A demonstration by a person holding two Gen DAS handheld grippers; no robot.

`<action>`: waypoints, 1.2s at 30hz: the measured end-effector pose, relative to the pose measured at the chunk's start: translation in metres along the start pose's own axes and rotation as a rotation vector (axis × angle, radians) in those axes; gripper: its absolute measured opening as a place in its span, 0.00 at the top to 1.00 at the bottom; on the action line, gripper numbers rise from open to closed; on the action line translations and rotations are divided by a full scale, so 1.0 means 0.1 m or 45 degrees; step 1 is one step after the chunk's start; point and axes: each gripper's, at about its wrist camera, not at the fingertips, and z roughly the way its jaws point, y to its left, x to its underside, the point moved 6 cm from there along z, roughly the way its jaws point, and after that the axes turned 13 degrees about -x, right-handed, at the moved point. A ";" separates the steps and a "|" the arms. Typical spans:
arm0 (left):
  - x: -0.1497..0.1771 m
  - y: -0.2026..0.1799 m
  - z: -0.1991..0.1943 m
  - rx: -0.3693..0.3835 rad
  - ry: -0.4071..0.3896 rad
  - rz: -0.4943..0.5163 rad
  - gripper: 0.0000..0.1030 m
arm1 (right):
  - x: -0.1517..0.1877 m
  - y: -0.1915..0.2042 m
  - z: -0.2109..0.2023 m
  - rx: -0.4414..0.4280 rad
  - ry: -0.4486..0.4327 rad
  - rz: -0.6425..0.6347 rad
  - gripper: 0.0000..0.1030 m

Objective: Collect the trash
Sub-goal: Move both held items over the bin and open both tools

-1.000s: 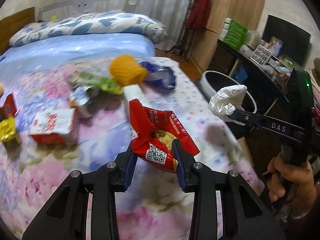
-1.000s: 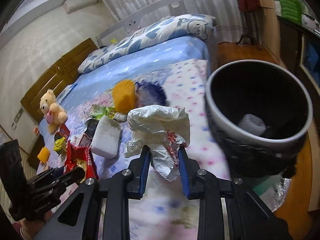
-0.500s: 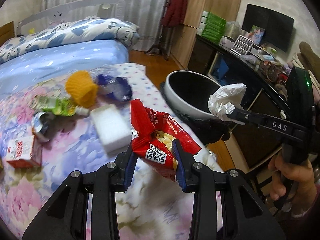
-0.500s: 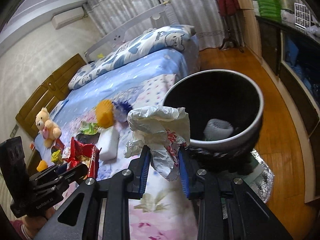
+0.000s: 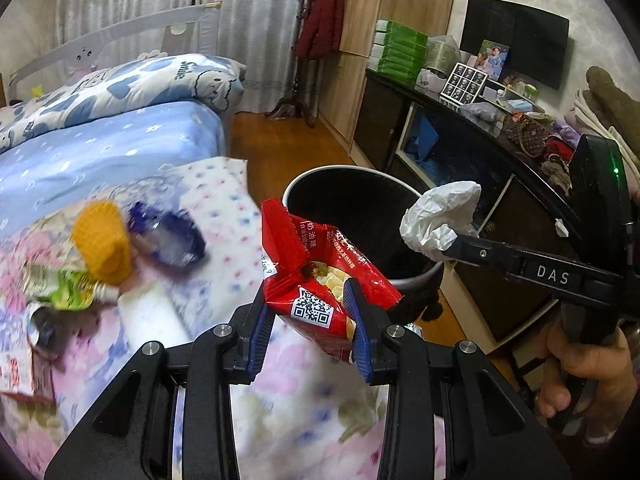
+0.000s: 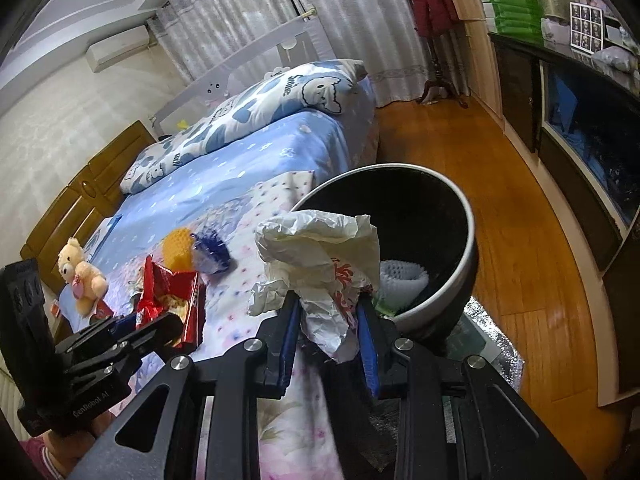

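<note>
The bed point(image 5: 120, 148) fills the left of both views, blue sheet toward the headboard, a pink floral quilt point(image 5: 280, 420) spread over its foot end, and a cartoon-print duvet point(image 6: 256, 108) bunched along the far edge. Warm wooden floor point(image 6: 500, 208) runs beside it, with a dark cabinet along the wall.

Off the bed's foot corner sits the trash bin point(image 6: 460, 280), round, black inside with a pale rim, mouth tipped toward the cameras; a pale wad lies at its bottom.

The left gripper point(image 5: 310, 322) is clamped on a red snack bag point(image 5: 320, 268), glossy foil, torn mouth pointing up and away toward the bin, long axis running front to back, pale puffed pieces showing inside. It hangs over the bed's foot edge, just short of the bin rim.

The right gripper point(image 6: 328, 334) pinches a crumpled white plastic bag point(image 6: 320, 256) with red print, thin and wrinkled, its bulk billowing upward above the fingers, a tail hanging below. It sits right at the bin's near rim.

Back on the quilt: a white foam block point(image 5: 152, 312), an orange honeycomb-textured sponge point(image 5: 104, 240), a dark blue wrapper point(image 5: 172, 236) beside it, a green packet point(image 5: 64, 288). A teddy bear point(image 6: 80, 276) sits near the bed's headboard side.
</note>
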 end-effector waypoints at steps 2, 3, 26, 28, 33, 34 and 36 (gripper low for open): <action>-0.06 -0.02 0.06 0.006 0.003 0.006 0.68 | -0.04 -0.06 0.00 0.013 0.004 0.000 0.73; -0.08 -0.04 0.08 0.007 0.005 0.008 0.68 | -0.06 -0.08 0.01 0.017 0.006 0.001 0.73; -0.37 -0.42 0.64 0.056 0.087 0.073 0.68 | -0.28 -0.56 0.22 0.040 0.077 0.086 0.72; -0.37 -0.43 0.69 0.062 0.103 0.074 0.67 | -0.28 -0.58 0.23 0.041 0.085 0.091 0.72; -0.38 -0.45 0.74 0.050 0.116 0.079 0.55 | -0.30 -0.64 0.27 0.037 0.104 0.107 0.68; -0.38 -0.45 0.75 0.051 0.121 0.080 0.50 | -0.31 -0.65 0.27 0.038 0.104 0.108 0.67; -0.37 -0.45 0.77 0.047 0.126 0.083 0.44 | -0.33 -0.68 0.27 0.044 0.104 0.120 0.64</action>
